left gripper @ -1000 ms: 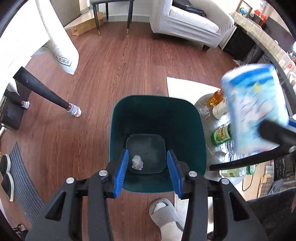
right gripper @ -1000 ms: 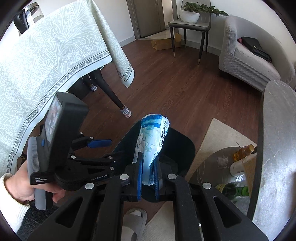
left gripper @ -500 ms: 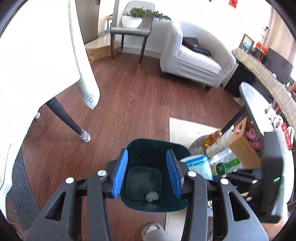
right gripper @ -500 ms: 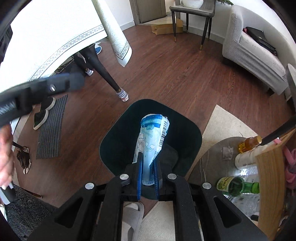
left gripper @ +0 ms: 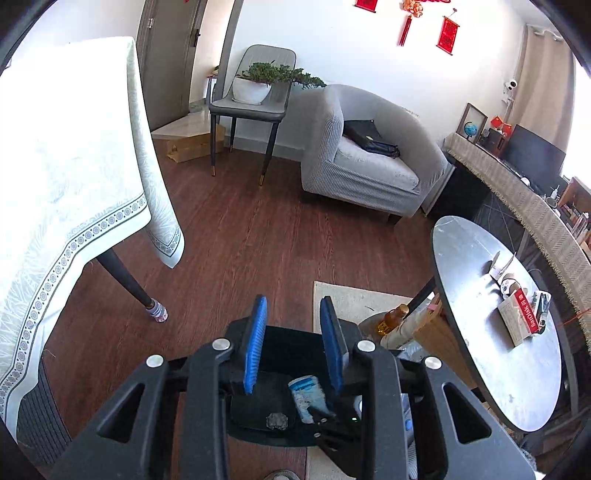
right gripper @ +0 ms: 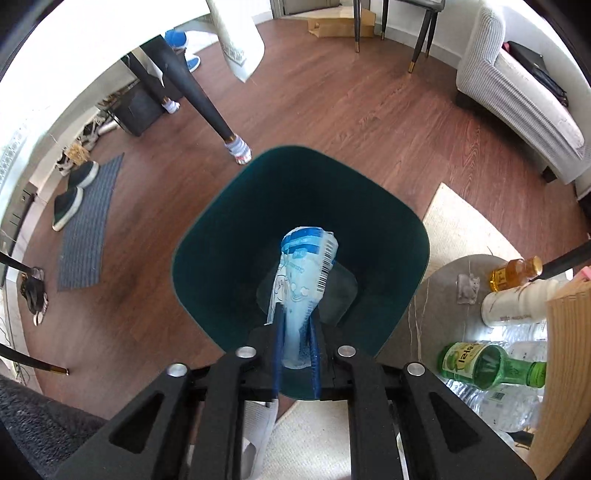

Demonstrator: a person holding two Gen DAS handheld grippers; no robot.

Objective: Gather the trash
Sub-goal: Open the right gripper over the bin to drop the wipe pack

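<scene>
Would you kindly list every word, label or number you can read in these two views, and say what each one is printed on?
"SanDisk": on the red strip of the small box on the round table.
Blue-and-white wrapper between the right hand-held gripper's opening jaws: barcode and pale print, too blurred to read.
Green bottle label: unreadable.
White bottle print: too small.
Red wall hangings: no legible characters.

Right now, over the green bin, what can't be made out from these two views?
- Whether the right tongs still pinch the blue packet: they are opening, and the pads hide the contact.
- The bin rim in the left wrist view: the left tongs cover it.
- The crumpled scrap on the bin floor: too small to identify.
- The packet's print: too small.
</scene>
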